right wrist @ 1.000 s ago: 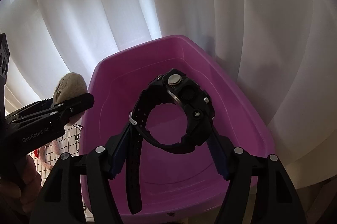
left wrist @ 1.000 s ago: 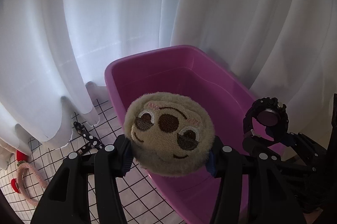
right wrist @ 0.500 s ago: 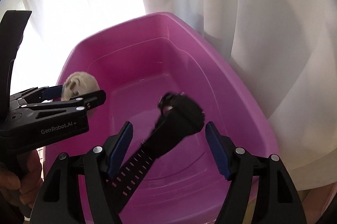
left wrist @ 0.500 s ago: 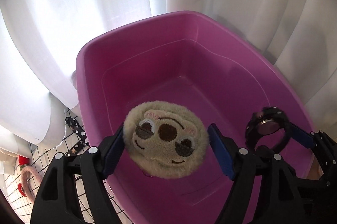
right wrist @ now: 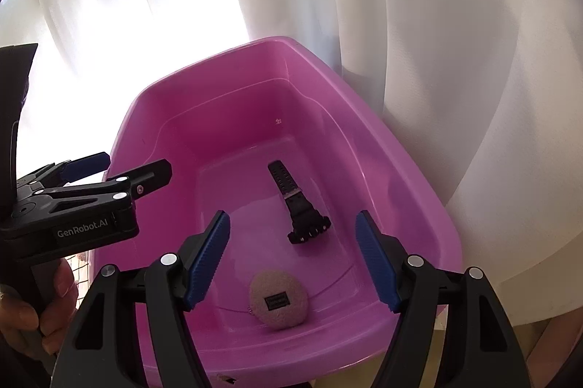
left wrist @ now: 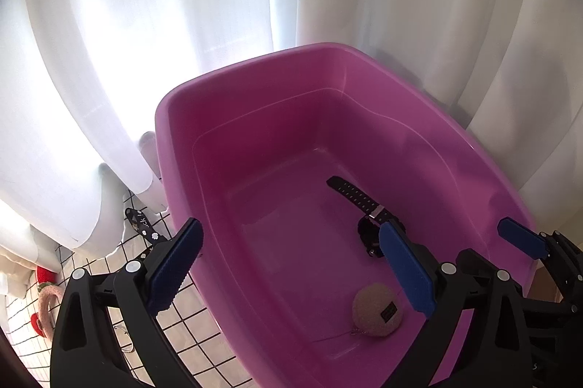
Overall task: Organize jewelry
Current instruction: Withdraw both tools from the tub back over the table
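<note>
A pink plastic tub [left wrist: 160, 132] fills both views. On its floor lies a black wristwatch [left wrist: 359, 200] [right wrist: 295, 202], strap stretched out. Nearer me in the tub rests a round beige plush charm [left wrist: 377, 309] [right wrist: 278, 302], face down, with a black label and a thin chain. My left gripper [left wrist: 289, 229] hangs over the tub, its jaws opening wide with nothing between them; it also shows at the left [right wrist: 136, 165]. My right gripper [right wrist: 292, 220] is open and empty above the watch. One of its blue pads [left wrist: 521, 238] shows at the right.
White curtains [left wrist: 182, 23] hang close behind and around the tub. Left of the tub, a grid-patterned cloth [left wrist: 94, 264] carries a black strap with white flowers [left wrist: 144, 227] and a pink and red knitted piece [left wrist: 45, 304]. A hand [right wrist: 22, 315] holds the left gripper's handle.
The left gripper let go of the plush charm and its jaws spread wide; the right gripper released the watch. Both things dropped onto the tub floor. Both grippers moved in over the tub.
</note>
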The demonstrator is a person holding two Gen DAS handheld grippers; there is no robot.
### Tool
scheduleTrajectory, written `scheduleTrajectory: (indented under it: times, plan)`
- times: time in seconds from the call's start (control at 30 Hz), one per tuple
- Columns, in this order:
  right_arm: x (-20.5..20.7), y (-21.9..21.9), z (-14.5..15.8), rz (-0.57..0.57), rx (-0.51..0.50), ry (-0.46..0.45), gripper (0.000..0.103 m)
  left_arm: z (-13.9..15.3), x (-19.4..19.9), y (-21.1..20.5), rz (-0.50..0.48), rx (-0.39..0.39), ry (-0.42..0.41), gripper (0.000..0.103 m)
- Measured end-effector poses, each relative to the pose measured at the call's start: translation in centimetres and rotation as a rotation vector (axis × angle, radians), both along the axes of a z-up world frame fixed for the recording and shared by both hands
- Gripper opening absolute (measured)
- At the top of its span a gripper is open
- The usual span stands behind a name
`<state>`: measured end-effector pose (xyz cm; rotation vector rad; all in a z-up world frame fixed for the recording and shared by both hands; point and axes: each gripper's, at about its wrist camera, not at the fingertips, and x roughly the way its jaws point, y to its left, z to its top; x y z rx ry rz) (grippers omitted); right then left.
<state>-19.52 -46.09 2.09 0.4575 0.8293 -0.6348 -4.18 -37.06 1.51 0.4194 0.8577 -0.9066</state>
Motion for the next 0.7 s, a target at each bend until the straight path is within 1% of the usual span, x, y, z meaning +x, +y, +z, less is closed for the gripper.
scheduleTrajectory:
  times: [0.07, 0.2, 0.37, 0.47, 0.57, 0.7]
  plan:
    - [-0.2, 0.4, 0.1, 0.004, 0.0, -0.011, 0.068, 0.5, 0.1, 0.8, 0.012, -0.025, 0.008, 0.096]
    - [-0.4, 1.1, 0.3, 0.014, 0.01, -0.033, 0.068, 1.6, 0.4, 3.0, 0.073, -0.071, 0.016, 0.096]
    - [-0.4, 3.1, 1.2, 0.053, 0.017, -0.058, 0.068, 3.0, 0.6, 7.6, 0.162, -0.132, 0.016, 0.096]
    - [0.3, 4.9, 2.1, 0.099, 0.005, -0.074, 0.068, 3.7, 0.4, 11.3, 0.208, -0.152, -0.021, 0.096]
    - [1.3, 7.5, 3.3, 0.165, -0.015, -0.09, 0.068, 4.1, 0.5, 15.0, 0.255, -0.152, -0.058, 0.096]
    - [3.6, 10.9, 4.2, 0.272, -0.015, -0.09, 0.068, 4.1, 1.3, 19.9, 0.334, -0.121, -0.086, 0.096]
